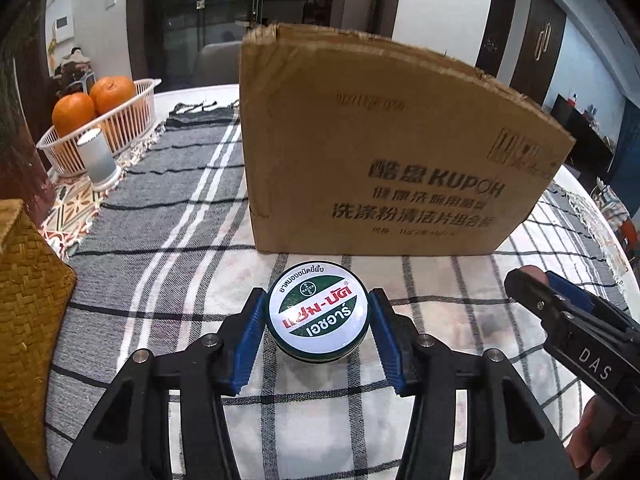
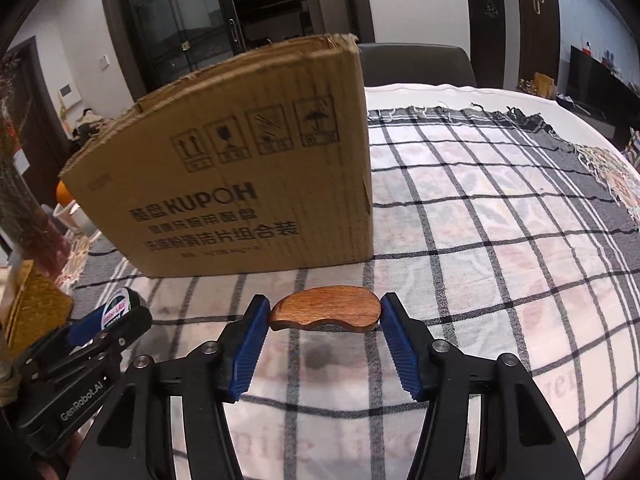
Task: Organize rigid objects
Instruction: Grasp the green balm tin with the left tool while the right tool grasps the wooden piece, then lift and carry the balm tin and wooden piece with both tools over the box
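A round green tin with a white Thai-lettered lid (image 1: 318, 312) sits between the blue pads of my left gripper (image 1: 318, 312), which is shut on it just above the checked cloth. A curved brown wooden piece (image 2: 325, 310) sits between the pads of my right gripper (image 2: 325, 312), which is shut on it. A tall cardboard box (image 1: 380, 152) printed KUPOH stands right behind both; it also shows in the right wrist view (image 2: 248, 176). The right gripper shows at the right of the left wrist view (image 1: 532, 280), the left gripper with the tin at the left of the right wrist view (image 2: 120, 308).
A white basket (image 1: 132, 116) with two oranges (image 1: 96, 100) stands far left, a small white cylinder (image 1: 98, 160) in front of it. A woven straw box (image 1: 24, 300) is at the near left. The grey and checked cloth (image 2: 500, 220) covers the round table.
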`<state>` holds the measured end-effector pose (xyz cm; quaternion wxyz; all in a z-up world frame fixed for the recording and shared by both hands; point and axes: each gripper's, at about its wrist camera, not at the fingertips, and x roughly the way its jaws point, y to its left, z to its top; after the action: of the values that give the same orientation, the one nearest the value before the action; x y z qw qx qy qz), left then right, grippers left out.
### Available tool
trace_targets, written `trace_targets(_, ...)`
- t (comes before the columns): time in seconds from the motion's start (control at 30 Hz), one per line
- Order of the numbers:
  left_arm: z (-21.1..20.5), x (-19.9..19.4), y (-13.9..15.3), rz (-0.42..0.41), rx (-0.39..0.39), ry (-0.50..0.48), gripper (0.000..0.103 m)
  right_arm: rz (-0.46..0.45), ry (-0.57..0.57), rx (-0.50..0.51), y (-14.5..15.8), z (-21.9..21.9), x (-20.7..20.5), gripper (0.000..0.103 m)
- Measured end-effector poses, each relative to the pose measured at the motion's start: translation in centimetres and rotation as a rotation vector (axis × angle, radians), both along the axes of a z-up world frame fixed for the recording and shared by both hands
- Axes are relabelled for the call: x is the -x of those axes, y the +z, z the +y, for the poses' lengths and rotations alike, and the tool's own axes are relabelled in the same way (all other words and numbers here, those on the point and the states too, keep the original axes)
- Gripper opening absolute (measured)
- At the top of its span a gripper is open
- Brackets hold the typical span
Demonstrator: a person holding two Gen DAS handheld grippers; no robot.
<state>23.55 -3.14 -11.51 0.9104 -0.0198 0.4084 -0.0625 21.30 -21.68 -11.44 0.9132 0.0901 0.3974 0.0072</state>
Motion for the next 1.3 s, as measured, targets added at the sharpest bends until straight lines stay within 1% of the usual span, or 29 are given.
trace_targets(0.23, 0.0, 0.9, 2.1, -0.039, 0.01, -0.016, 0.051, -0.042, 0.018, -0.012, 1.8, 0.2, 1.2, 0.058)
trace_targets(0.8, -0.4, 2.3, 7.9, -0.17, 0.022, -0.069, 0.051, -0.159, 0.04, -0.023, 6.5, 0.3, 3.0, 0.058)
trace_targets(0.97, -0.4, 2.2, 9.5, -0.204, 0.035, -0.091, 0.051, -0.204, 0.045, -0.024, 8.2, 0.2, 3.2, 0.058)
trace_targets(1.3, -0.6, 1.2, 12.7, -0.272, 0.025, -0.123, 0.051, -0.278, 0.049, -0.021, 11.1, 0.3, 2.6, 0.058)
